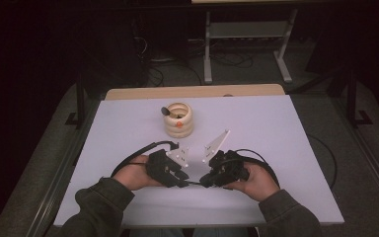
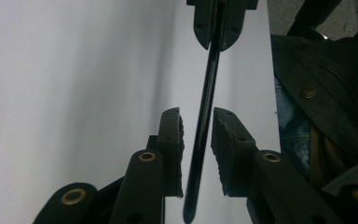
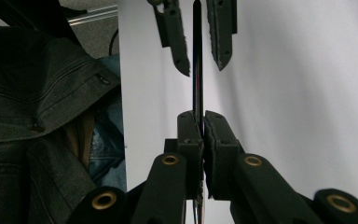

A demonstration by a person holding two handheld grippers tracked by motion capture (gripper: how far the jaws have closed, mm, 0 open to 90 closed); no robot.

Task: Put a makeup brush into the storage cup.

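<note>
Utensils (image 1: 169,112) stand in ringed holder (image 1: 179,120); right gripper (image 3: 201,123) clamps black rod (image 3: 197,70).

A white table (image 1: 276,148) stands with a bare wooden strip along its far edge. Near that edge sits a stack of pale rings (image 1: 178,120), an orange spot on its front and a dark piece at its rim. Beyond, a grey metal frame (image 1: 246,34) stands on the floor among cables.

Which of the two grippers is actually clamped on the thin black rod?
The right gripper: its pads press the black rod. The left gripper straddles the rod with gaps either side.
</note>
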